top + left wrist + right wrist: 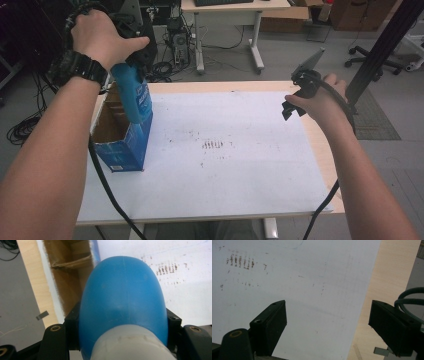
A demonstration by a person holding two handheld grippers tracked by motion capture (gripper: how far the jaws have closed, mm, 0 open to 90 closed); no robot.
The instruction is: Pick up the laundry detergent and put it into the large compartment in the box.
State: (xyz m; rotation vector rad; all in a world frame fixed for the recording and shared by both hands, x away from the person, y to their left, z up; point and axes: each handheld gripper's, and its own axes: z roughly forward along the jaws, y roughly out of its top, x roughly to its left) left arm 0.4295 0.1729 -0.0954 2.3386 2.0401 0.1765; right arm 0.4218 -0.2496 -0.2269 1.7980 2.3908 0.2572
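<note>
A blue plastic bottle [134, 97] with a white cap end [130, 343] hangs bottom-down over an open blue cardboard box [120, 137] at the table's left edge. My left gripper [137, 57] is shut on the bottle near its cap. In the left gripper view the bottle's rounded body [123, 297] bulges between the jaws, with the box's brown inside [71, 275] beyond it. My right gripper [295, 102] hovers above the table's right side, open, with nothing between its fingers [272, 322].
A white sheet [225, 150] with small brown marks [215, 145] covers the wooden table [320, 145]. Behind the table are a desk [230, 30], cables and a computer on the floor. A black post [382, 45] rises at the right.
</note>
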